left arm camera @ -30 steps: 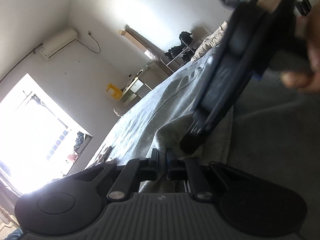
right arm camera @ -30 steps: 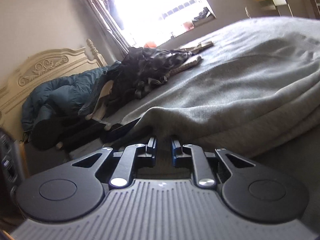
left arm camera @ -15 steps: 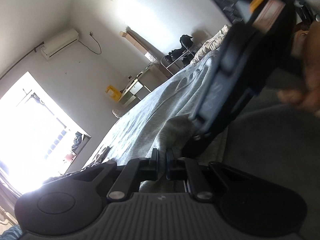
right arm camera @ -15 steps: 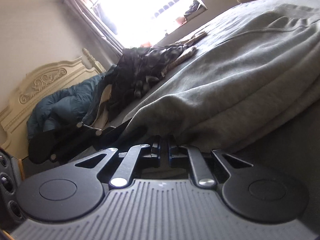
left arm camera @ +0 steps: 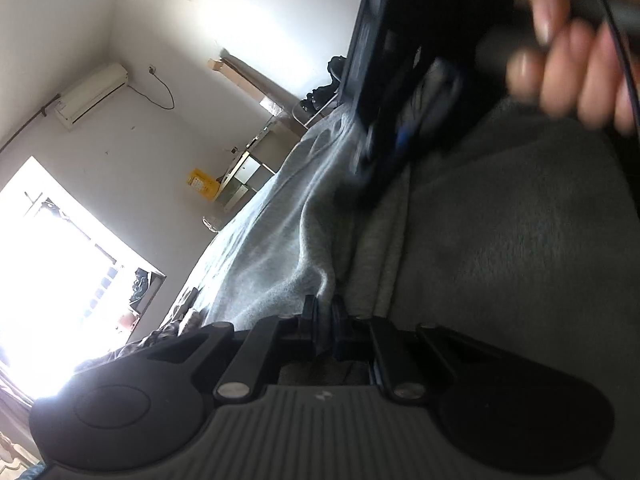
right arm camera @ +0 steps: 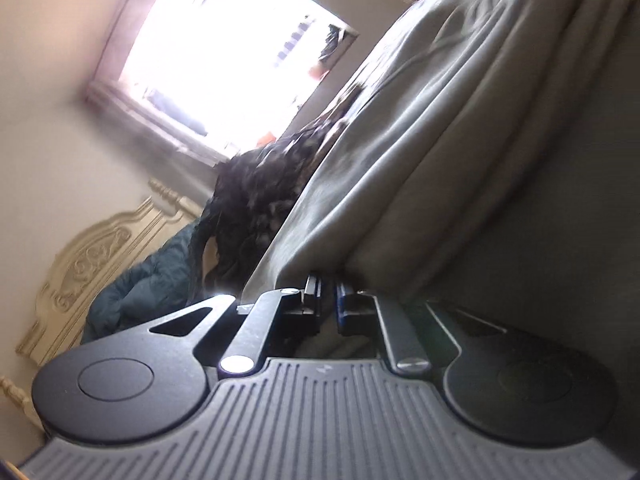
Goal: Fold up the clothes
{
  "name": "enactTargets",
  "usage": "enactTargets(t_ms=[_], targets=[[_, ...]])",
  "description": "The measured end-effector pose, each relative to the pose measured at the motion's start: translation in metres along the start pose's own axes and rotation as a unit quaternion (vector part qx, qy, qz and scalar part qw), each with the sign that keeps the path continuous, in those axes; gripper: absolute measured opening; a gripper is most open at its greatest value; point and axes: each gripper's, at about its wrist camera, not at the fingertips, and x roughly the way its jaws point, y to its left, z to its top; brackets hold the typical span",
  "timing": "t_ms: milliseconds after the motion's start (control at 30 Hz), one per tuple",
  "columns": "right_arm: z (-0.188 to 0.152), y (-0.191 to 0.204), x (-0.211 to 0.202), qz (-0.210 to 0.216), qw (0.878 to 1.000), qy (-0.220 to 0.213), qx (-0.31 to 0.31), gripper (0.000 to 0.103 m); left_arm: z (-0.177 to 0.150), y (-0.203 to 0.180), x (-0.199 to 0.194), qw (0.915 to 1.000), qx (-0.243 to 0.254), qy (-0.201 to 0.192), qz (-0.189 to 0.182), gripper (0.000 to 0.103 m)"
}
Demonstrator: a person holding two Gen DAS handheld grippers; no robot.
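Left gripper [left arm camera: 325, 320]: jaws pinched tight on an edge of the grey garment [left arm camera: 280, 248], low above the bed [left arm camera: 520, 240].
Right gripper [right arm camera: 328, 304]: nearly closed, fingers clamped on a fold of the same grey fabric [right arm camera: 460, 120]; in the left view it shows as a blurred dark body [left arm camera: 384, 120].
Garment: spread across the dark bed cover, bunched in folds between both grippers.
Hand [left arm camera: 572, 68]: wrapped around the right gripper's handle, blurred.
Background: bright window [right arm camera: 224, 52], carved headboard [right arm camera: 92, 264], dark clothes pile [right arm camera: 260, 200].

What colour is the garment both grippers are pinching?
Plain light grey; the garment shows best in the right wrist view.
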Motion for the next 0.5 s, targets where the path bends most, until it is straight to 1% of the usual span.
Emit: enactTargets(t_ms=[67,133,200,267,400,433,467,500], targets=[[0.008,0.009,-0.019,-0.004,1.0,-0.014,-0.019,0.008,-0.001,0.0,0.002,1.0,-0.001,-0.001,-0.001,0.007],[0.017,0.024,-0.027,0.007,0.999,-0.024,-0.043,0.008,-0.002,0.0,0.004,1.0,0.002,-0.003,0.001,0.008],[0.024,0.043,-0.018,0.024,0.997,-0.023,-0.075,0.008,-0.002,-0.002,0.005,1.0,0.005,-0.003,0.005,0.008],[0.025,0.061,-0.001,0.018,0.993,-0.018,-0.116,0.008,-0.001,-0.004,0.006,0.9999,0.006,-0.003,0.008,0.008],[0.014,0.064,0.026,-0.003,0.985,0.027,-0.168,0.008,-0.002,-0.006,0.009,0.9999,-0.003,-0.003,0.011,0.009],[0.009,0.061,0.032,-0.016,0.983,0.041,-0.179,0.008,-0.002,-0.006,0.009,0.9999,-0.009,-0.002,0.01,0.01],[0.003,0.054,0.036,-0.044,0.98,0.056,-0.187,0.007,-0.001,-0.005,0.01,0.9998,-0.02,0.001,0.006,0.012],[-0.003,0.045,0.039,-0.064,0.977,0.069,-0.19,0.002,0.0,-0.002,0.009,0.9994,-0.035,0.005,-0.002,0.015]])
